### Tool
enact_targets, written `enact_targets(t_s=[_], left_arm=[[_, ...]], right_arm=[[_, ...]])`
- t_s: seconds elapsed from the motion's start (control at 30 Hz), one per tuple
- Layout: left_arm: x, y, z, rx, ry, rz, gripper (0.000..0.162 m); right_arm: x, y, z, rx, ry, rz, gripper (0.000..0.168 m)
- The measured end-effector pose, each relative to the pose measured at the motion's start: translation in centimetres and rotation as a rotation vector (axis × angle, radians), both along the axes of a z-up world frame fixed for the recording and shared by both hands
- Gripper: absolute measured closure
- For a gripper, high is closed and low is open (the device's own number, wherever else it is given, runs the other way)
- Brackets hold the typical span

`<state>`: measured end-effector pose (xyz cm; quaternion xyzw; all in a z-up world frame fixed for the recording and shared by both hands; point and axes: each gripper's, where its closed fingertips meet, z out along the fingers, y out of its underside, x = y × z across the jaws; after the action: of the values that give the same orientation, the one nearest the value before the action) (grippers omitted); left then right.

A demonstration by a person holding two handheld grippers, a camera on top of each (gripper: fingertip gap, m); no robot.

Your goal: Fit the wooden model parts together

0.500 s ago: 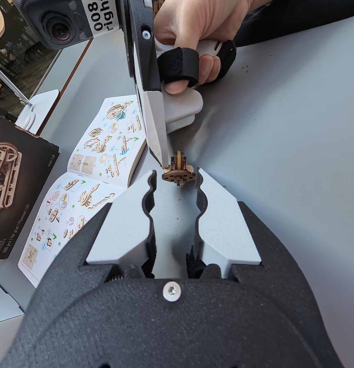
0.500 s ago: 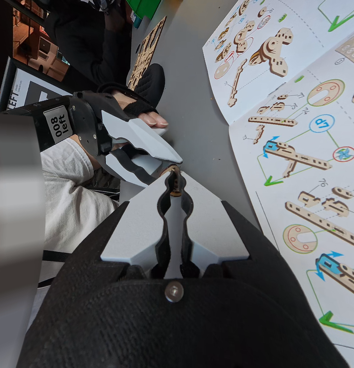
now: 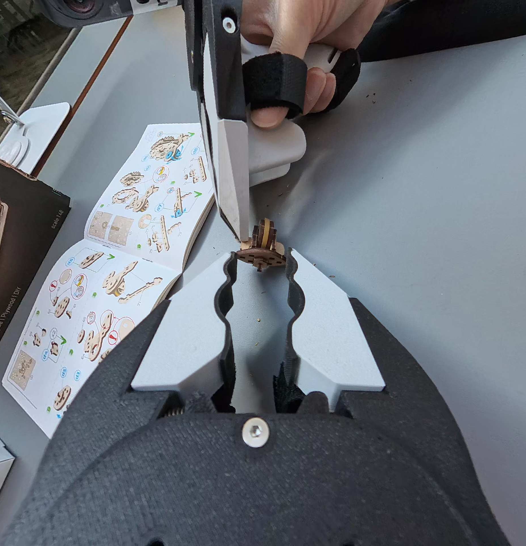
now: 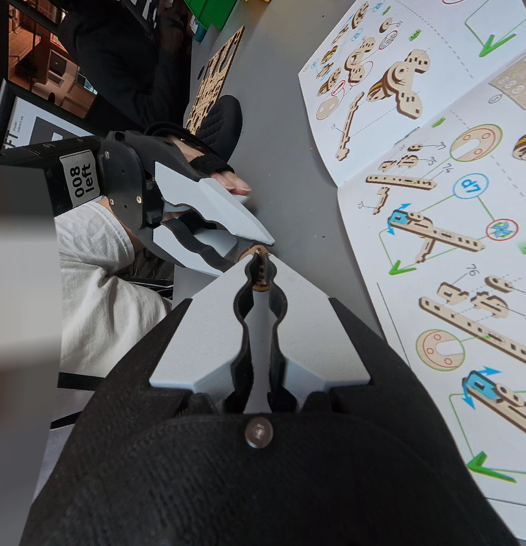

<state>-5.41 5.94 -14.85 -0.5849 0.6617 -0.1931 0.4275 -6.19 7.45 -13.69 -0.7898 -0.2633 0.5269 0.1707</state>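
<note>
A small wooden assembly [image 3: 263, 246], a slotted round plate with upright discs on it, sits just above the grey table [image 3: 418, 236]. My left gripper [image 3: 261, 256] has its two tips against opposite edges of the plate, jaws set wide. My right gripper [image 3: 238, 233] comes down from above, and its tip meets the assembly's left side. In the right wrist view my right gripper [image 4: 260, 261] is nearly closed on a wooden disc [image 4: 260, 279] of the assembly. The left gripper [image 4: 251, 251] reaches in from the left, and its tips meet the same part.
An open instruction booklet [image 3: 131, 251] lies left of the work spot and fills the right of the right wrist view [image 4: 433, 221]. A black product box [image 3: 19, 251] and a white stand base [image 3: 34, 130] lie farther left. A wooden parts sheet [image 4: 214, 76] lies behind. Left and right tips are no more than a few centimetres apart.
My left jaws have narrowed a little onto the plate's edges. The right gripper keeps its hold on the assembly in about the same place.
</note>
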Motion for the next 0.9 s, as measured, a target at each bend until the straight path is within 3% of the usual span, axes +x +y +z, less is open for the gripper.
enact_targets(t_s=[0.9], left_arm=[[0.10, -0.52, -0.33, -0.024, 0.025, -0.049, 0.131]], right_arm=[[-0.08, -0.50, -0.29, 0.001, -0.002, 0.010, 0.168]])
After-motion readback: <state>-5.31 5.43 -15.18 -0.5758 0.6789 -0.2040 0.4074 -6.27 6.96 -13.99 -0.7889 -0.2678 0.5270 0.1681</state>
